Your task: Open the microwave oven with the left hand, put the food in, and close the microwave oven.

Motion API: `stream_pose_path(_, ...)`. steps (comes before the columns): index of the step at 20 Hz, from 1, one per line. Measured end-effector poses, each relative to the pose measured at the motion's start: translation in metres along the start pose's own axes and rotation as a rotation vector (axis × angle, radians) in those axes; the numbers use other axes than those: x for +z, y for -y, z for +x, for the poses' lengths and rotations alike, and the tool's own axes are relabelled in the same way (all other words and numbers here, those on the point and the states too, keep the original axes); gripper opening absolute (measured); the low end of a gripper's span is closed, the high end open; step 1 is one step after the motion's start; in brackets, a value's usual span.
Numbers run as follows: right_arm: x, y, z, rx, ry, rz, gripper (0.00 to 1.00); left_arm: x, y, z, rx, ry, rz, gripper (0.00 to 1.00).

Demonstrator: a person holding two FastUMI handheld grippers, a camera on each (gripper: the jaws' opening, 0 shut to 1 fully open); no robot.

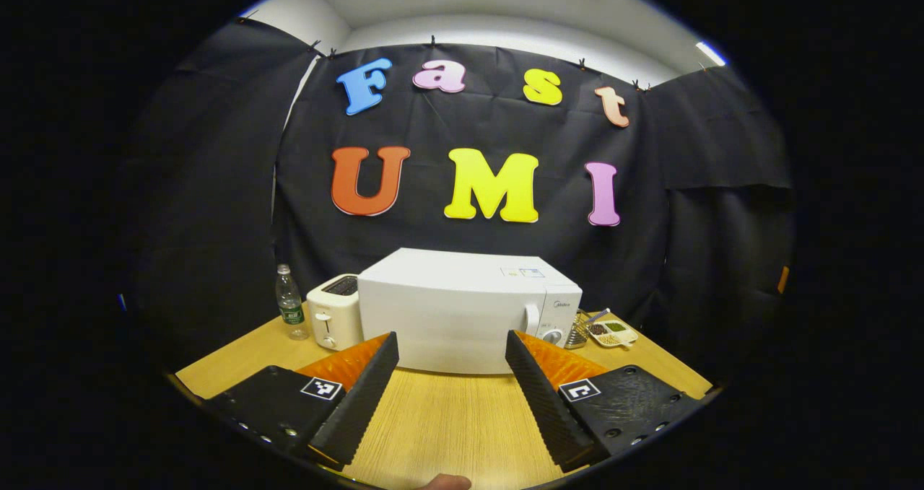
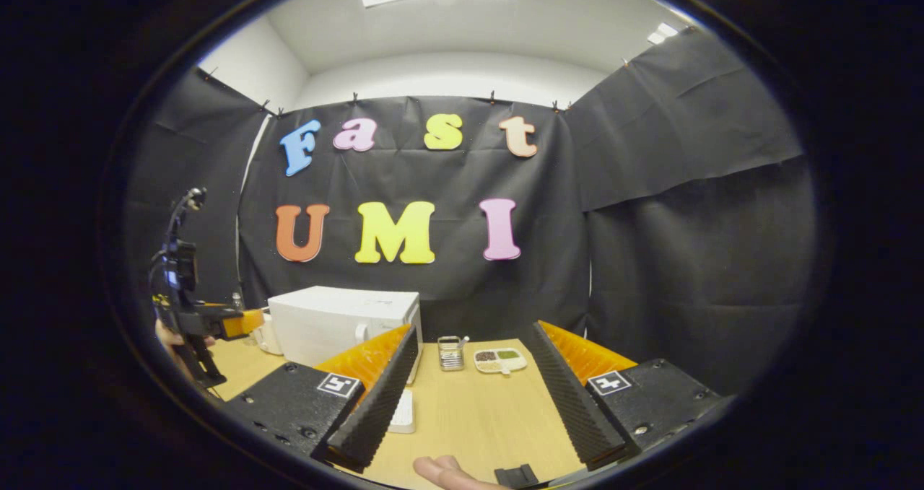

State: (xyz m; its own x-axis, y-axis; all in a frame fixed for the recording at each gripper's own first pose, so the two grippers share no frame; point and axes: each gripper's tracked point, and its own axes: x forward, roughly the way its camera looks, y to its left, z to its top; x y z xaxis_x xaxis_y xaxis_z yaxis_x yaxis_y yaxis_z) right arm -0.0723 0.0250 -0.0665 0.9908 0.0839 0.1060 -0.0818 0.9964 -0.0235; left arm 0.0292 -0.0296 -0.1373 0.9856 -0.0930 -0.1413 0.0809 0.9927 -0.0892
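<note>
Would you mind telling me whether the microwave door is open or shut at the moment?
Shut. In the left gripper view the microwave shows its white door flush with the front, handle beside the control panel.

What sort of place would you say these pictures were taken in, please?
Probably a staged recording booth rather than a real kitchen: black cloth walls surround one wooden table carrying a microwave oven and toaster.

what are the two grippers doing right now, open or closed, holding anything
Left gripper: open, holding nothing, facing the closed microwave.
Right gripper: open, holding nothing, above the table.
</note>
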Motion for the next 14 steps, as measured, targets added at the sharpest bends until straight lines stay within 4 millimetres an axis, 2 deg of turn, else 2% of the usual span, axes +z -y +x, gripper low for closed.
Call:
stream_pose_path(6,0.016,-0.010,-0.003,-0.006,0.009,-0.006,1.00,0.039,-0.005,-0.075,0.001,0.069,0.027,0.93)
stream_pose_path(9,0.021,-0.020,-0.010,0.008,0.021,0.001,1.00,0.038,-0.011,-0.106,0.046,0.081,0.088,0.93)
stream_pose_path(11,0.014,-0.021,-0.018,0.000,0.006,0.012,0.99,0.036,-0.014,-0.128,0.082,0.080,0.106,0.93)
stream_pose_path(12,0.012,-0.017,-0.022,-0.024,0.003,0.012,0.99,0.035,-0.009,-0.137,0.076,0.085,0.112,0.93)
stream_pose_path(14,0.010,-0.026,-0.027,-0.013,0.000,0.004,1.00,0.032,0.003,-0.150,0.040,0.084,0.106,0.93)
